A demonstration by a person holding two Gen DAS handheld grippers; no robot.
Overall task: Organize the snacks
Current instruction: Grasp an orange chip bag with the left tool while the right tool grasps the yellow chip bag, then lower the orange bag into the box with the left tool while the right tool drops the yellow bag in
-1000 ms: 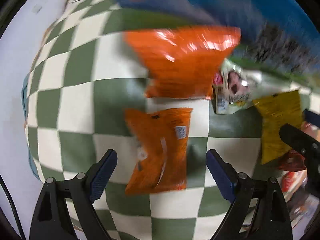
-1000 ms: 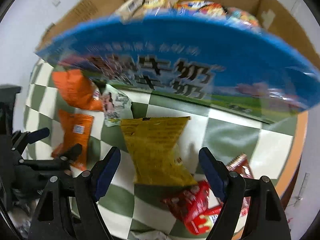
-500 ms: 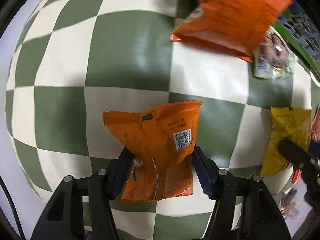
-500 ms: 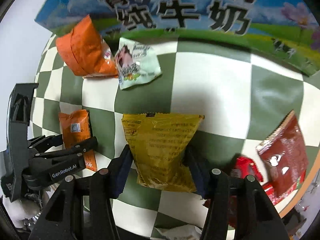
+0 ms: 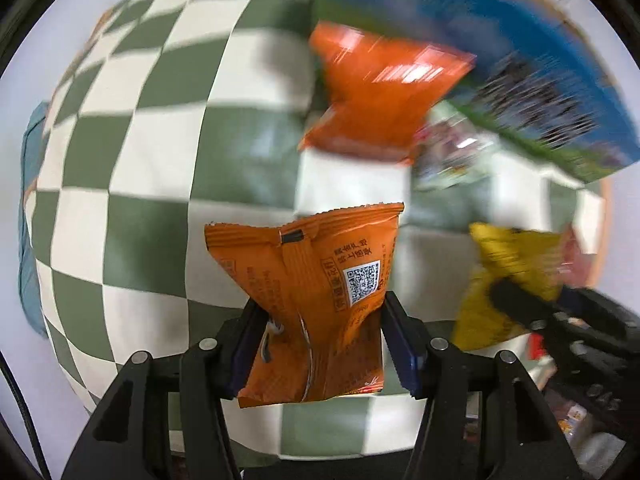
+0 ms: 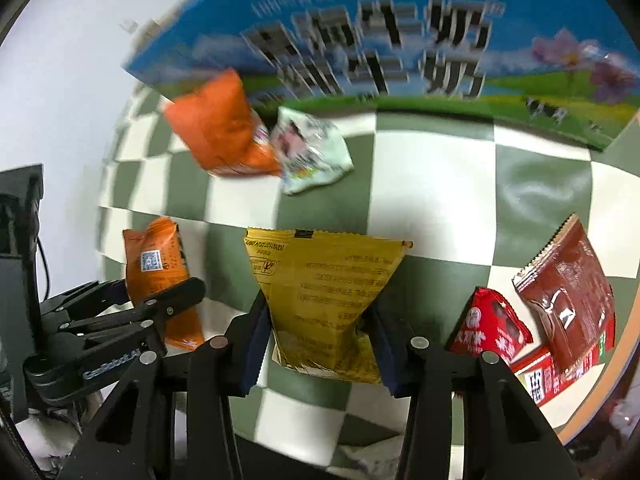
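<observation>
Orange foil now sits pinched in the left hand-held gripper [image 5: 326, 344]: the small orange snack packet [image 5: 316, 300] is squeezed at its waist between the blue pads, whose jaws have just been closing from a wide spread a second ago, when the packet lay flat on the checked cloth between them. It now appears raised off the cloth. The right hand-held gripper [image 6: 320, 344] has done the same with the yellow snack packet [image 6: 324, 292], its jaws likewise just closing onto the packet's lower half. So both picks look secured, and the likely next step is carrying each packet to the cardboard box [image 6: 360, 48] with the blue printed side at the far edge of the tabletop [image 6: 432, 184]. Left on the cloth are a larger orange bag [image 6: 216, 128], a pale green packet [image 6: 312, 152] touching it, and red packets [image 6: 560, 300] near the right edge.
</observation>
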